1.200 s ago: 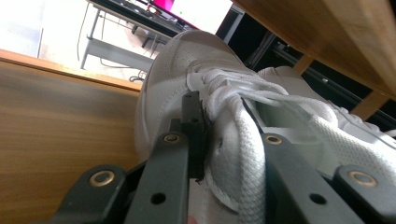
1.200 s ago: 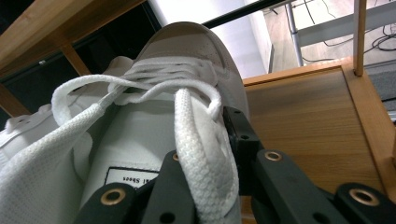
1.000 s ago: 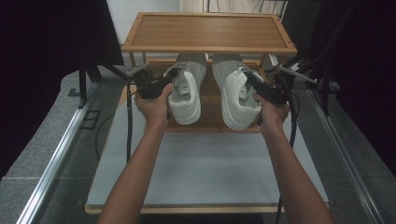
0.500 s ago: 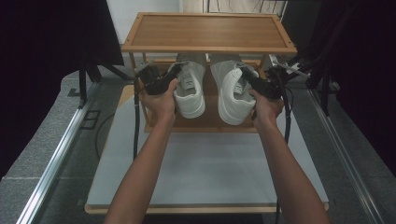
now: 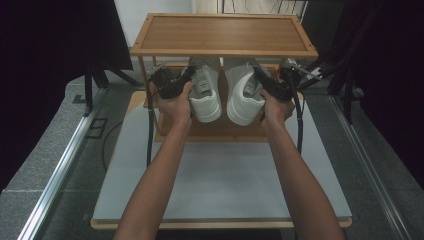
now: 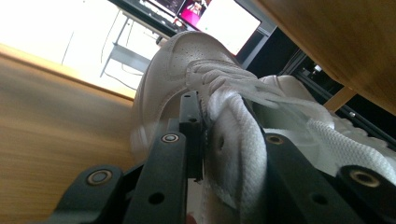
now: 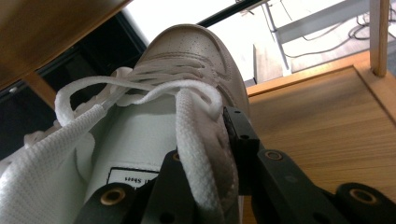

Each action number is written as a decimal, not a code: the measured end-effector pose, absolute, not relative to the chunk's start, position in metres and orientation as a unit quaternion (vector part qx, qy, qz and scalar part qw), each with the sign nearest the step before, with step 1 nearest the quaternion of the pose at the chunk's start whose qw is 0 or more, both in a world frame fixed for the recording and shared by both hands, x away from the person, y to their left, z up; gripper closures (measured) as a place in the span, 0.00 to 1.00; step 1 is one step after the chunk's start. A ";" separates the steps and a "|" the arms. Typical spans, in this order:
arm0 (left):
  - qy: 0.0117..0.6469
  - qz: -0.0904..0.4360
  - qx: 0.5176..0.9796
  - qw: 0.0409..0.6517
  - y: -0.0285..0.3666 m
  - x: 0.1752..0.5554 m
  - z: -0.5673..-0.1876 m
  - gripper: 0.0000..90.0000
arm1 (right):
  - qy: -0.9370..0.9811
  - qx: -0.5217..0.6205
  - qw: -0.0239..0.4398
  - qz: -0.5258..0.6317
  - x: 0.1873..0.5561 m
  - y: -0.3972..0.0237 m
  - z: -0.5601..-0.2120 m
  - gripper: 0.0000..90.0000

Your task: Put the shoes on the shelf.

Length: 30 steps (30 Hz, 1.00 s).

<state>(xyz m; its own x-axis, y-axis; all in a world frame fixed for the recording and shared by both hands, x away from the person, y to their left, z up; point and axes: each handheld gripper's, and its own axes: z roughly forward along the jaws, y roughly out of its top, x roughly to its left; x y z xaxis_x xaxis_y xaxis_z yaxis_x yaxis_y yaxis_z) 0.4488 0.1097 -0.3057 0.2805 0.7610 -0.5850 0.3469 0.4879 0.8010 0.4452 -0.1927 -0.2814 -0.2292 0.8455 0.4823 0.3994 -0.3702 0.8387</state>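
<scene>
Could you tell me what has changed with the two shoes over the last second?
Both grippers, left and right, carried the left shoe and right shoe further in under the top shelf, onto the lower shelf. Both grips stayed shut on the collars; the rack did not move.

Two-tier wooden rack (image 5: 222, 32) on a grey-topped table (image 5: 220, 185), grey floor (image 5: 45, 150) with a metal rail (image 5: 60, 170) alongside

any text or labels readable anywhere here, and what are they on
"Shoes": printed on a black-framed white label on the tongue of the right shoe, seen upside down in the right gripper view; the letters before it are too small to read.
Screens behind the left shoe: content too blurred to read.
Nothing else legible.
</scene>
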 end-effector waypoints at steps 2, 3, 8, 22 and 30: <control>0.576 0.157 0.482 0.641 0.109 0.450 -0.307 0.88 | 0.521 0.597 0.194 0.578 0.449 -0.189 -0.283 0.91; 0.576 0.157 0.481 0.641 0.108 0.450 -0.307 0.87 | 0.517 0.600 0.194 0.579 0.450 -0.187 -0.284 0.91; 0.580 0.151 0.480 0.641 0.107 0.453 -0.307 0.87 | 0.513 0.601 0.198 0.580 0.454 -0.181 -0.288 0.87; 0.540 0.106 0.508 0.662 0.106 0.456 -0.300 0.58 | 0.518 0.561 0.145 0.629 0.454 -0.182 -0.287 0.52; 0.513 0.119 0.538 0.658 0.112 0.431 -0.295 0.58 | 0.535 0.544 0.166 0.625 0.434 -0.194 -0.285 0.55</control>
<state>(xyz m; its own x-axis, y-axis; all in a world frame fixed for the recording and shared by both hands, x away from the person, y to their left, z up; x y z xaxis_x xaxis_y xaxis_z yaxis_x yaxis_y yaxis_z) 0.4312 0.1123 -0.2948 0.4456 0.7086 -0.5471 0.3949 0.3929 0.8305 0.4338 -0.1943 -0.2854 -0.3542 0.7888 0.5024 0.3744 -0.3726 0.8491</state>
